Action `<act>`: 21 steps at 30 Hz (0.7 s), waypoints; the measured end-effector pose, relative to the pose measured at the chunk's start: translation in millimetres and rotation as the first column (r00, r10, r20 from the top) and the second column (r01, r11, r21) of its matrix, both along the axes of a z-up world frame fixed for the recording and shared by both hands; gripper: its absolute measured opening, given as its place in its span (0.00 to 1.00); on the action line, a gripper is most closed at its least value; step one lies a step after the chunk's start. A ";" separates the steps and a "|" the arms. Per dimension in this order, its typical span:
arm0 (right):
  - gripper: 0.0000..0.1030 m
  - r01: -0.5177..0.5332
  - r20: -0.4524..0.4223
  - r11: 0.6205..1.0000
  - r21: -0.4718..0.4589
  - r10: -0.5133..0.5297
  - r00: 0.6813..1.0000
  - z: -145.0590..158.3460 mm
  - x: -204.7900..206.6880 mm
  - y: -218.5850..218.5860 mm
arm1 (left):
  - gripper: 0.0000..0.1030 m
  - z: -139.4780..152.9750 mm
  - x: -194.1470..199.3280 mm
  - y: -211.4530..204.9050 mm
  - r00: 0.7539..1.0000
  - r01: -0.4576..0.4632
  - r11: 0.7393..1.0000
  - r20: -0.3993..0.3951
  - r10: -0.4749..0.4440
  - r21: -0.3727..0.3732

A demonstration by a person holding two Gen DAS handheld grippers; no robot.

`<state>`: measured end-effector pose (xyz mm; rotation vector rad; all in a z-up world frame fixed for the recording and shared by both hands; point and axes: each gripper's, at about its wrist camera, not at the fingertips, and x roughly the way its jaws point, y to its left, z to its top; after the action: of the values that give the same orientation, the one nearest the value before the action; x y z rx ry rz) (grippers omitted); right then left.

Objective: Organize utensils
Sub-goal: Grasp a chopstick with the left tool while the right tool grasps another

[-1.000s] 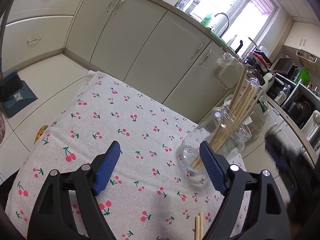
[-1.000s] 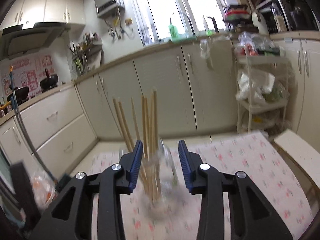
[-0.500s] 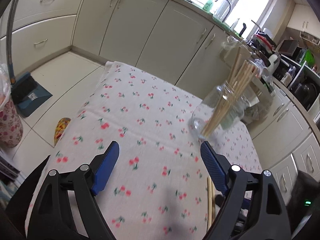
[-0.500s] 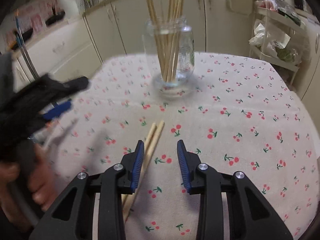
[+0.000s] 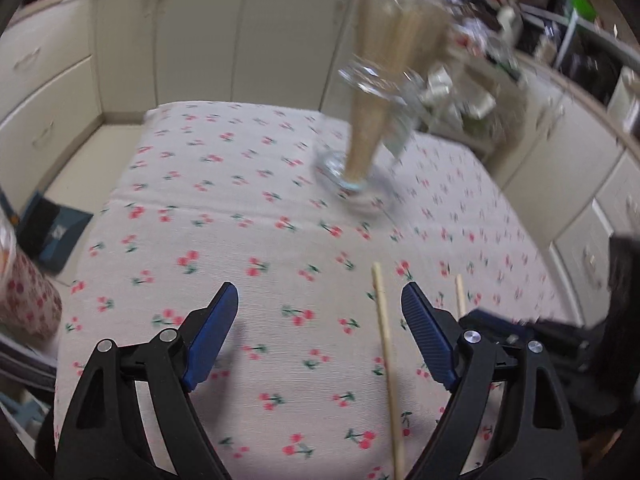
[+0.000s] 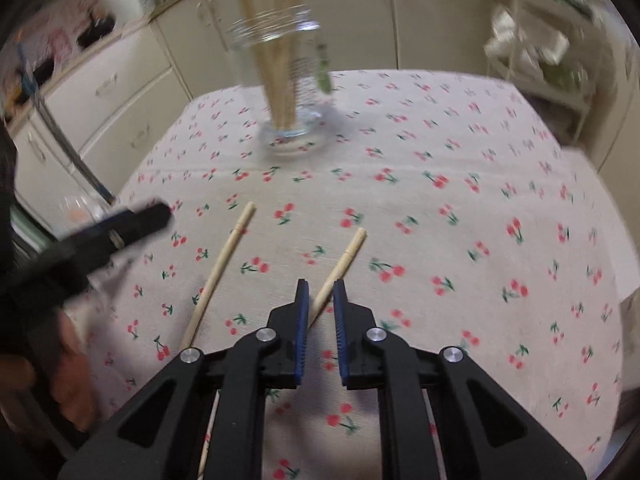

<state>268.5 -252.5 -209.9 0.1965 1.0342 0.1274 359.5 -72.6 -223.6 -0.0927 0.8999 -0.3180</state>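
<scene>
The right gripper has just been closing, and its blue pads now stand narrow around one chopstick that lies on the cherry-print tablecloth; from the right wrist view I cannot tell whether they already press the stick. So the step in hand seems to be picking up a loose chopstick. The next move, I think, is to finish the grip, lift, and turn the stick upright so that it can go into the glass jar.

Just beside, to the left, lies a second chopstick; the left gripper hangs over it with its jaws wide open and holds nothing.

Farther back stands the jar, already holding a bundle of chopsticks. These sticks may block the opening. Behind are cream kitchen cabinets.
</scene>
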 end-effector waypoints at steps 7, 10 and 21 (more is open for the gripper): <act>0.13 0.009 0.012 0.999 0.041 -0.010 1.000 0.5 -2.6 -10.3 | 0.77 -11.1 7.0 -31.9 0.999 0.034 0.991 -0.024 -0.031 0.132; 0.13 0.004 0.014 1.000 0.029 -0.004 1.000 1.1 -1.5 -9.5 | 0.74 -16.1 11.2 -42.0 0.998 0.050 0.984 -0.035 -0.045 0.173; 0.29 -0.025 0.029 0.995 -0.099 0.028 0.999 1.6 4.6 5.3 | 0.17 -14.8 16.9 -46.6 0.998 0.059 0.976 -0.011 -0.058 0.208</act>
<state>273.1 -247.2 -208.2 0.0909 1.0109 0.1033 376.4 -119.2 -238.4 0.1266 0.9375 -0.2771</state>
